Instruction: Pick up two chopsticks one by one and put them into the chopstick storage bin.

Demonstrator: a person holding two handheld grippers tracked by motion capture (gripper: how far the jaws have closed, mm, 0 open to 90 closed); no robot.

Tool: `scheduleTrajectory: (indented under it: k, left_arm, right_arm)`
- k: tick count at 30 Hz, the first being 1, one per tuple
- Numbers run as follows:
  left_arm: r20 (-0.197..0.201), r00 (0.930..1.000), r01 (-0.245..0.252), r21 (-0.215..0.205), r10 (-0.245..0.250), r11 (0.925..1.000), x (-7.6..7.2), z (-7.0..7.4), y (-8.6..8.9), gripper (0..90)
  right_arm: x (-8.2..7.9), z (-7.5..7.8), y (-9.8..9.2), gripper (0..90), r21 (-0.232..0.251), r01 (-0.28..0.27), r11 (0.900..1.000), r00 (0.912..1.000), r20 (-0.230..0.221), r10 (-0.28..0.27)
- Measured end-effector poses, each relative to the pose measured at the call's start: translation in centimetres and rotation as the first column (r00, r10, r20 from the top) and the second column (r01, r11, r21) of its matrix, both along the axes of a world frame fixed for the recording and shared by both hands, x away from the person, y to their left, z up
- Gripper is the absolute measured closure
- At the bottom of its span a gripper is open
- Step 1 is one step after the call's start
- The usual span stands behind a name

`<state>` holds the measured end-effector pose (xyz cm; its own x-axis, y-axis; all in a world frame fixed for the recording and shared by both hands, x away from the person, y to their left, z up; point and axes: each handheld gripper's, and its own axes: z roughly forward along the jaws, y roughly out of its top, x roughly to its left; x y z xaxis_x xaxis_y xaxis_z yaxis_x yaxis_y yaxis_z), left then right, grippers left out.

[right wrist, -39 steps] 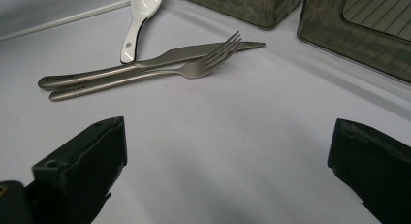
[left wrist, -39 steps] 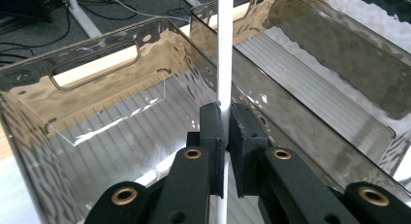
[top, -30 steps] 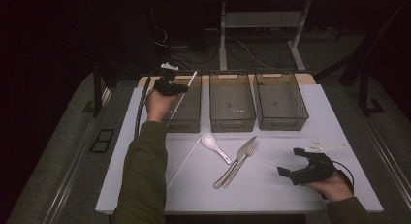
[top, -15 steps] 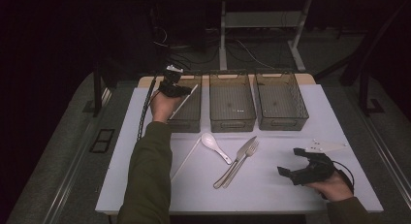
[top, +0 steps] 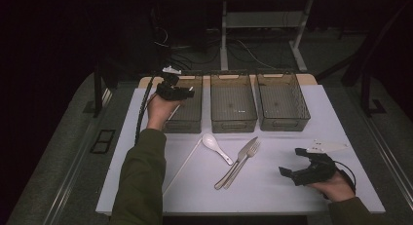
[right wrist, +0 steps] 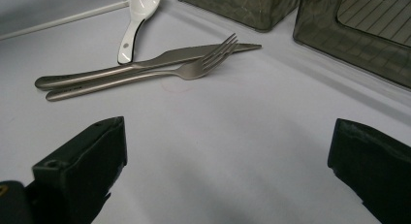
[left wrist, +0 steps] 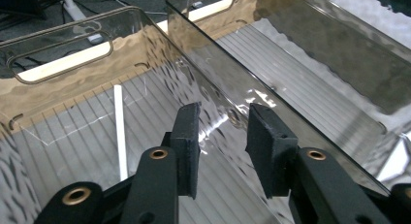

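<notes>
Your left gripper has just been opening its jaws over the left bin with nothing between them, the thin white chopstick lying light, stiff and slippery on its ribbed floor, while your right gripper rests wide open

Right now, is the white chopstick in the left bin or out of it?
In. The white chopstick lies on the ribbed floor of the left bin; the left gripper has just been opening, nothing between its pads.
</notes>
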<state>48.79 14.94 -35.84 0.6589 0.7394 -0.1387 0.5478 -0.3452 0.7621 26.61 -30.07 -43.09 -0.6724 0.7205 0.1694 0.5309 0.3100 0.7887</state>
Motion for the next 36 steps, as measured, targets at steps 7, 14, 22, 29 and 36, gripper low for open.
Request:
scheduleTrajectory:
  k: [7,14,22,29,36]
  left_arm:
    - [0.007,0.9999,0.01,0.007,-0.01,0.9999,-2.6,0.9,0.4,59.0]
    - [0.006,0.9999,0.016,-0.001,-0.016,0.9999,-5.8,1.3,0.8,58.3]
    - [-0.002,0.9984,0.056,0.043,-0.056,0.9975,-9.4,0.4,0.3,59.8]
    - [-0.019,0.9967,0.08,0.045,-0.08,0.9958,-11.8,-0.8,0.2,63.8]
    - [-0.03,0.9961,0.084,0.057,-0.083,0.9948,-14.2,-3.0,0.5,69.1]
  right_arm:
    - [-0.1,-0.2,0.1,0.5,-0.005,-0.017,1.0,0.9999,0.0,0.017]
    - [-0.1,-0.2,0.2,0.5,-0.014,-0.025,1.0,0.9997,0.0,0.025]
    - [-0.2,-0.4,0.2,0.5,-0.014,-0.026,1.0,0.9996,-0.007,0.026]
    - [-0.2,-0.5,0.3,0.5,-0.017,-0.028,0.999,0.9996,-0.006,0.028]
    - [-0.3,-0.5,0.3,0.5,-0.011,-0.026,1.0,0.9996,-0.003,0.026]
